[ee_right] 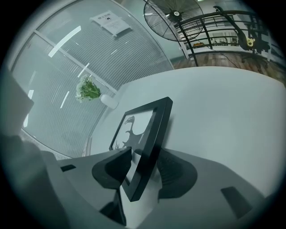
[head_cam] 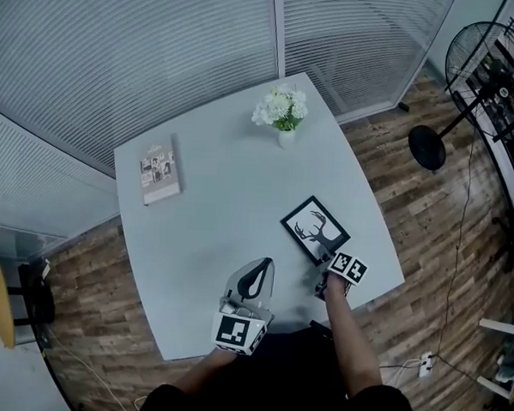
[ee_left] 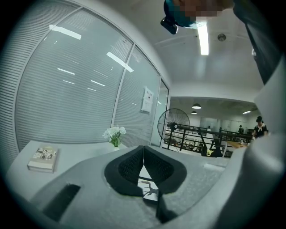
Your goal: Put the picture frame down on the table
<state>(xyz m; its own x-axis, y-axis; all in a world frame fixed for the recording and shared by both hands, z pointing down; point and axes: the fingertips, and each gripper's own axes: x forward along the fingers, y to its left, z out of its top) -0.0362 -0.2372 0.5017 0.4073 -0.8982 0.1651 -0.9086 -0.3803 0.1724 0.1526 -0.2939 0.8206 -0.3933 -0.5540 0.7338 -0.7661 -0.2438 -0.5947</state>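
Only container here is the small white vase [head_cam: 285, 138] at the far side of the tabletop [head_cam: 213, 232]. It holds a bunch of white flowers [head_cam: 280, 106] with green leaves and stands upright; nothing else is in it. The picture frame [head_cam: 315, 229] has a black border and a white sheet with a black stag silhouette, antlers clear in both the head view and my right gripper view [ee_right: 142, 134]. It's on the tabletop near the right edge, face up, well apart from the vase and from the book [head_cam: 160, 171] over on the left side. It looks flat from above, but I can't tell if the near corner is fully down. It sits diamond-wise to me: the long axis runs from the tabletop's middle down-right toward my right gripper [head_cam: 322, 269], with the nearest corner pointing at that gripper. My right gripper's fingers [ee_right: 114, 167] are released and spread apart. The frame's near corner is edge-on between them, with a sliver of the white sheet showing between the left pad and the frame edge, so no clamp. My left gripper [head_cam: 258, 266] hangs over the near edge of the tabletop, left of the frame, with its fingers [ee_left: 127, 165] clenched together on nothing.
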